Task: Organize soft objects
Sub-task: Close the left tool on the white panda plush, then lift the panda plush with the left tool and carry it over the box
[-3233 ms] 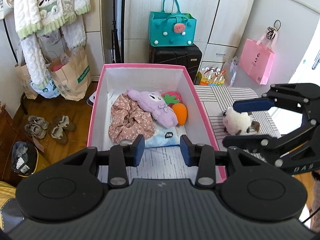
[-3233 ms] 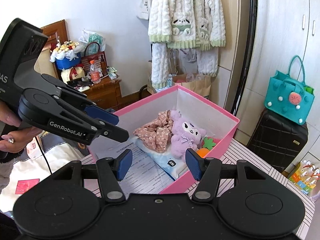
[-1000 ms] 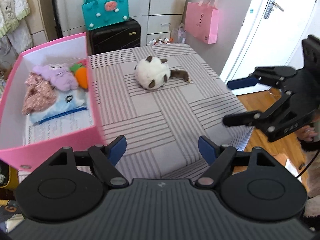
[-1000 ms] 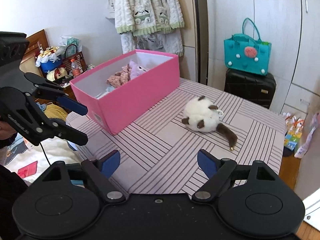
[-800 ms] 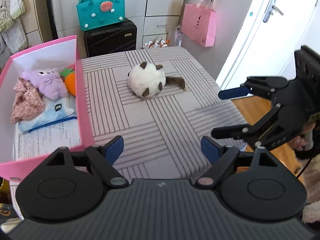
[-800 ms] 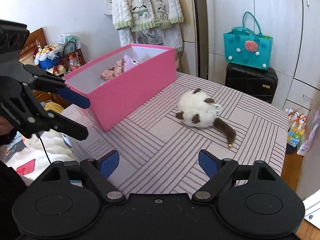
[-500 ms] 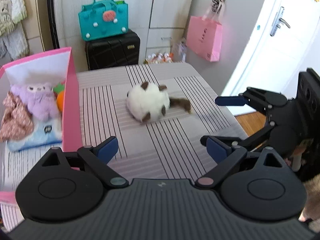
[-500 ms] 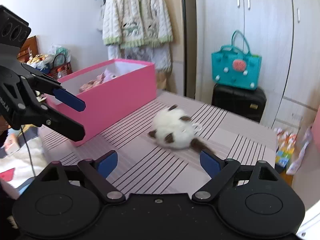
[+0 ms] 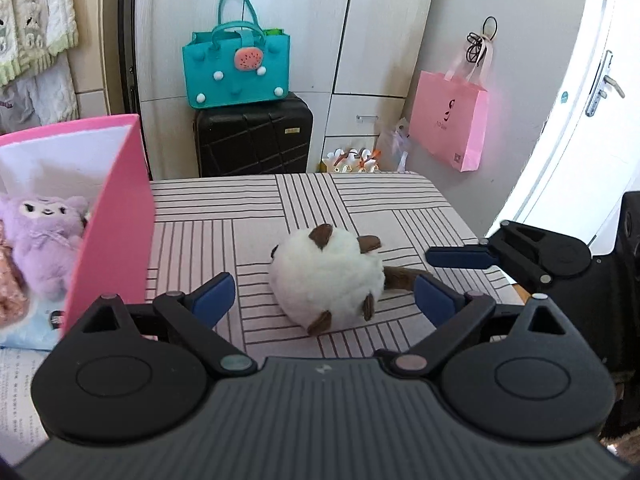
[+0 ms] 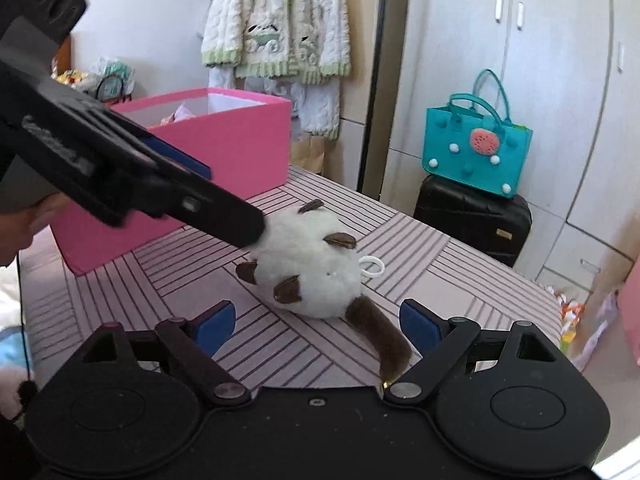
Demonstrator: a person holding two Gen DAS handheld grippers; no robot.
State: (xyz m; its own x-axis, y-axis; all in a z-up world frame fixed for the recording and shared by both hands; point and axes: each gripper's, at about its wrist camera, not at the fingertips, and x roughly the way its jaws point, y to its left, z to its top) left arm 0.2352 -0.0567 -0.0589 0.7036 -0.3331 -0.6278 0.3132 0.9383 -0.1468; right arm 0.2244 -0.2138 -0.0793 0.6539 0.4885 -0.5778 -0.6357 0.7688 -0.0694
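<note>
Plush cat (image 9: 326, 280), white with brown ears, paws and tail: lay on the striped table (image 9: 224, 204) at the centre of the left wrist view, well apart from any other toy, just right of the pink box (image 9: 116, 216).

Left gripper (image 9: 324, 300): jaws just been opening, stood very wide, blue pads flanking the plush on either side without pressing it. Nothing held. In the right wrist view, seen entering from the left of frame, one finger lying over the plush's upper left; contact there could not be told.

Right gripper (image 10: 318, 322): jaws also just been widening, spread far, empty. Brown tail (image 10: 380, 334) ran down between the pads toward the lower centre of that frame; body of the plush just beyond the tips.

Pink box at the left edge already held a purple plush (image 9: 44, 236) and a floral cloth (image 9: 10, 284), partly cut off by the frame.

Step in hand, judged: approach to the last loose toy, grasp not yet made.

Next move, judged: one gripper to settle around the round body and close gently, soft fur likely to compress and slip; then lift clear of the box wall and set down inside. Two grippers crowding one small toy, risk of fingers clashing.
</note>
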